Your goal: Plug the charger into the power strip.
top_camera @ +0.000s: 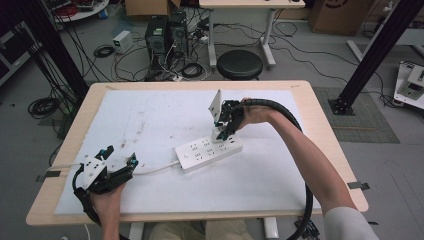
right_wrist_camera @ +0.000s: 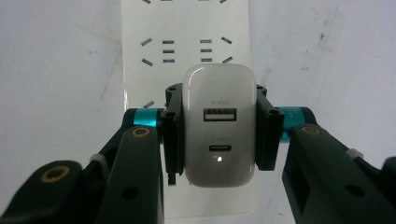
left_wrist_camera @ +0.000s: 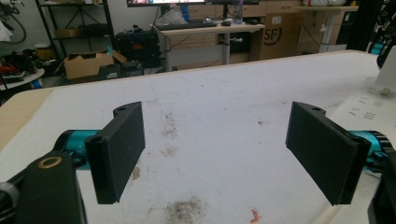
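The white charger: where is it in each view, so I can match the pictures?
High view: white charger right of centre, on the power strip's far end, in the right gripper.
Left gripper view: far right edge, a white block.
Right gripper view: centre, clamped.
Shared landmark: the power strip.

Wooden table [top_camera: 322, 130] carries stained white mat [top_camera: 150, 120]; white power strip [top_camera: 200, 152] with cord lies on mat

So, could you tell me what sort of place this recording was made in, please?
Probably a lab or workshop: computer towers amid loose cables on the floor behind the table, cardboard boxes and a desk beyond.
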A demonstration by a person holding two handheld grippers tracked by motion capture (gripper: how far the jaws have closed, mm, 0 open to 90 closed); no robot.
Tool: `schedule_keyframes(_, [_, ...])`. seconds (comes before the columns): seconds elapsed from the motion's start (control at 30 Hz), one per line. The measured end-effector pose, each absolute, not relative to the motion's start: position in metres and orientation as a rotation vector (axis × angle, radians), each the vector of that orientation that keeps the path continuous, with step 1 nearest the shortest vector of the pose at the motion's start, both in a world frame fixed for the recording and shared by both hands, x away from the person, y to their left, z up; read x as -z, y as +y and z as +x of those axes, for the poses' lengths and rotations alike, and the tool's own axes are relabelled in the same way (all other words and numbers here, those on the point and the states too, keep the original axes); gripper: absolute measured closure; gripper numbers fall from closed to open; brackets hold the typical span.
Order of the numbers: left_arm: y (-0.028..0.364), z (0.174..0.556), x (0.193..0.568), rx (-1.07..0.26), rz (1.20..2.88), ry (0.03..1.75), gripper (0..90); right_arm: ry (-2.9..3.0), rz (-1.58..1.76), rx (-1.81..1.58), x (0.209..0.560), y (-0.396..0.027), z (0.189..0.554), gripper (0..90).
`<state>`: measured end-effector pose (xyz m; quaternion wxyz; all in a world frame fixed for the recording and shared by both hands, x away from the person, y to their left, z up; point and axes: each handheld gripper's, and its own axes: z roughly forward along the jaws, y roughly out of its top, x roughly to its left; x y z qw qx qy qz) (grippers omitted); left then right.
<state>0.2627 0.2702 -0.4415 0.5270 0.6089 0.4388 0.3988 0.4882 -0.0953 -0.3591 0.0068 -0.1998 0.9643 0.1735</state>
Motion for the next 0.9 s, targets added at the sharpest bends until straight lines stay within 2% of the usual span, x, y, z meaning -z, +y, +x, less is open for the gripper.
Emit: schedule_keyframes(0.9, [0.2687, 0.2641, 0.4418, -0.943, 1.468, 1.061, 20.0, 3.038, -0.645, -0.605, 0.3625, -0.0956, 0.4933, 63.7])
